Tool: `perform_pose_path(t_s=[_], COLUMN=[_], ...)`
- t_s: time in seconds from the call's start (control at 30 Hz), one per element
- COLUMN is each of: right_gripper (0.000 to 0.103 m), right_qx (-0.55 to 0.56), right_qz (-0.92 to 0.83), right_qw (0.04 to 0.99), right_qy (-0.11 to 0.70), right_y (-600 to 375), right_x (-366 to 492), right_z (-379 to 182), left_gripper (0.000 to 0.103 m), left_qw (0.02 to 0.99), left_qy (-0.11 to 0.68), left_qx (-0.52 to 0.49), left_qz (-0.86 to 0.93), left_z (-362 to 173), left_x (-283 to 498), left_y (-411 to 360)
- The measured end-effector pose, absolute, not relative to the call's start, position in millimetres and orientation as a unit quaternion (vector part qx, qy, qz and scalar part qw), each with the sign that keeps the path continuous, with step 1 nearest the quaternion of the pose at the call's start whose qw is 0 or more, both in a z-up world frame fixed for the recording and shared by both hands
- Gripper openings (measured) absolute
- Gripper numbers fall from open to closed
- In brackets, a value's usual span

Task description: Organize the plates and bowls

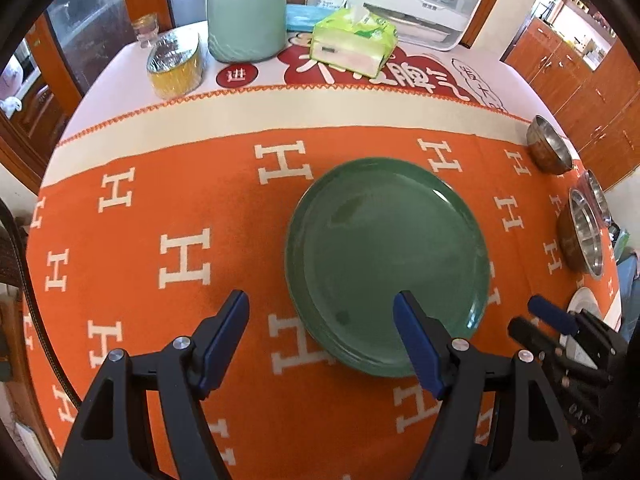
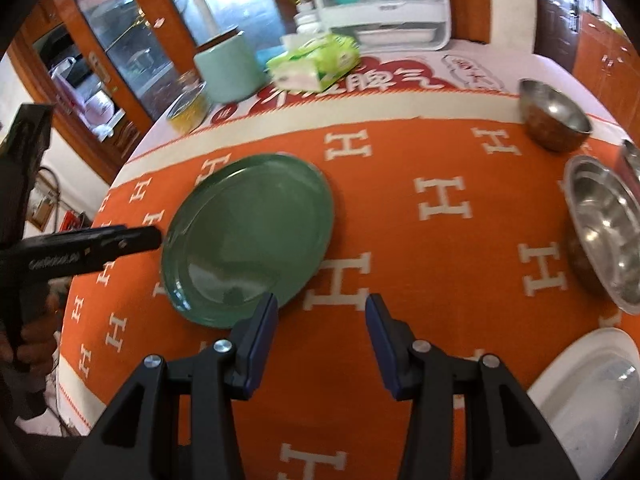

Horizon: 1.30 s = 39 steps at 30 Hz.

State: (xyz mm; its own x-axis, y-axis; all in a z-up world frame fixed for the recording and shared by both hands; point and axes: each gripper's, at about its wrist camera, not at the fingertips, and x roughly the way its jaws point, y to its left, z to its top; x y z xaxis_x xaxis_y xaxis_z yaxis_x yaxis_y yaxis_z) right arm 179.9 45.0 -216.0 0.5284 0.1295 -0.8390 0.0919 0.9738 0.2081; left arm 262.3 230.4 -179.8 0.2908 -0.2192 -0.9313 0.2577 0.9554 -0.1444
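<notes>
Nearest the left wrist camera, the left gripper [image 1: 320, 340] hovers with jaws wide apart, holding nothing, above the near rim of stacked green plates [image 1: 388, 268] lying mid-counter on the orange cloth [image 1: 160, 184]. From the right wrist camera, the right gripper [image 2: 322, 342] also gapes empty; steel bowls [image 2: 608, 224] sit by the right edge, beside a white plate [image 2: 580, 400].

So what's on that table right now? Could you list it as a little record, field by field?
surface: orange cloth with white H letters
plates: green plates, stacked, centre; white plate at the near right edge
bowls: metal bowls, one far right, one nearer
back of table: pale green jar, tissue pack
left claw: open, empty, near the green plates
right claw: open, empty
</notes>
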Motion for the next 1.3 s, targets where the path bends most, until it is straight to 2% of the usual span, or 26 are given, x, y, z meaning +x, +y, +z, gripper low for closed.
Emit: perform_pose_path(t_s=[0.27,0.53,1.13,1.23,1.3], right_gripper=[0.046,0.046,0.046,0.046,0.042], right_qx=[0.146,0.173,0.198,0.196,0.200], right_qz=[0.053,0.082,0.086,0.085,0.080], right_qw=[0.852,0.857,0.864,0.865,0.865], right_qy=[0.500,0.479,0.455,0.454,0.454], right_y=[49.8,48.0,42.8,43.1,42.6], right_x=[197.9,212.0,231.0,230.8,230.9], right_z=[-233.0,-244.7,-255.4,-255.3,-255.3], left_gripper=[0.073,0.073,0.071,0.069,0.062], left_qw=[0.795,0.790,0.807,0.811,0.812], left_qy=[0.584,0.587,0.560,0.558,0.558], left_qx=[-0.011,-0.039,-0.036,-0.035,-0.042], left_qz=[-0.162,-0.172,-0.185,-0.173,-0.166], left_z=[-207.3,-226.3,-227.5,-227.6,-227.3], left_x=[278.9,286.9,289.0,288.1,288.0], left_y=[233.8,237.5,219.3,219.1,223.5])
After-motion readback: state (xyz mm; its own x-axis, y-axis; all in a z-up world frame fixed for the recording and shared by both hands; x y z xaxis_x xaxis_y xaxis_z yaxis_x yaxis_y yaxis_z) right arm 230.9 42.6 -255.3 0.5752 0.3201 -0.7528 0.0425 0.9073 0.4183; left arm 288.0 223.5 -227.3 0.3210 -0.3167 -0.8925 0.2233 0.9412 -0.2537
